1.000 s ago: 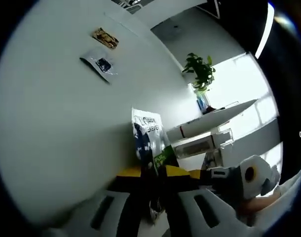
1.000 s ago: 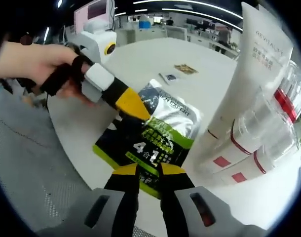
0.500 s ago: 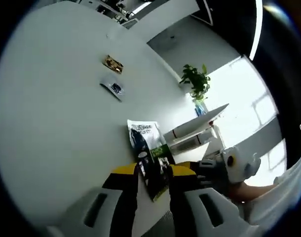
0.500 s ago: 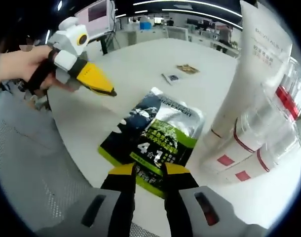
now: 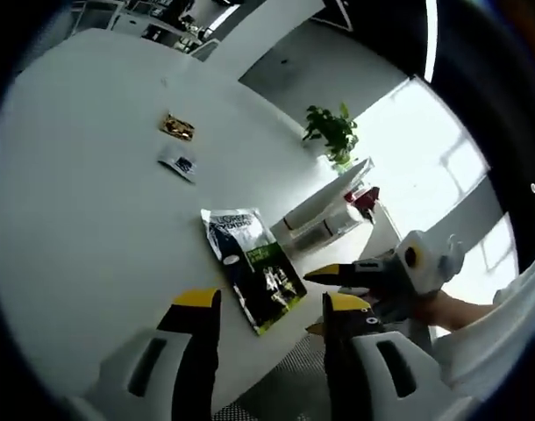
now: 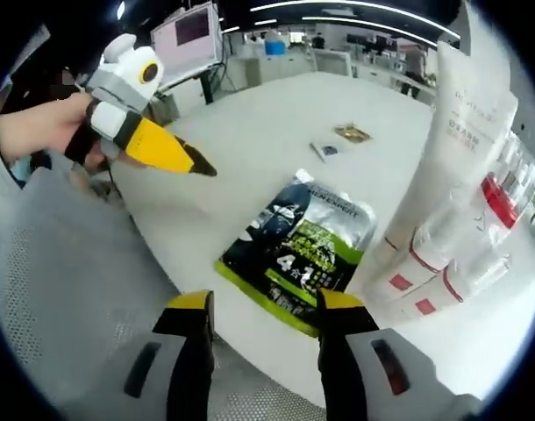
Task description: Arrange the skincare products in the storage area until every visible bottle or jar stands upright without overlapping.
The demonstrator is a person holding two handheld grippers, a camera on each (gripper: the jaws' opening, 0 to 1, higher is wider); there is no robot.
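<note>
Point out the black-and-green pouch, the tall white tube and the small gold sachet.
Black-and-green pouch (image 6: 301, 254), right gripper view, middle of its printed face.
Tall white tube (image 6: 450, 167), right gripper view, mid-body.
Small gold sachet (image 5: 178, 127), left gripper view, its centre.

Each handheld tool is built alike — the left gripper (image 5: 272, 311) and the right gripper (image 6: 267, 305) have pale grey moulded bodies with a dark oblong slot on each side, black jaws and yellow tips. In the right gripper view the left gripper (image 6: 202, 169) shows a white blocky housing, a black grip and a yellow tapering beak ending in black, held in a hand (image 6: 39, 132). In the left gripper view the right gripper (image 5: 313, 276) looks the same — a hand (image 5: 447, 309) and a white sleeve (image 5: 504, 342) sit behind it.
</note>
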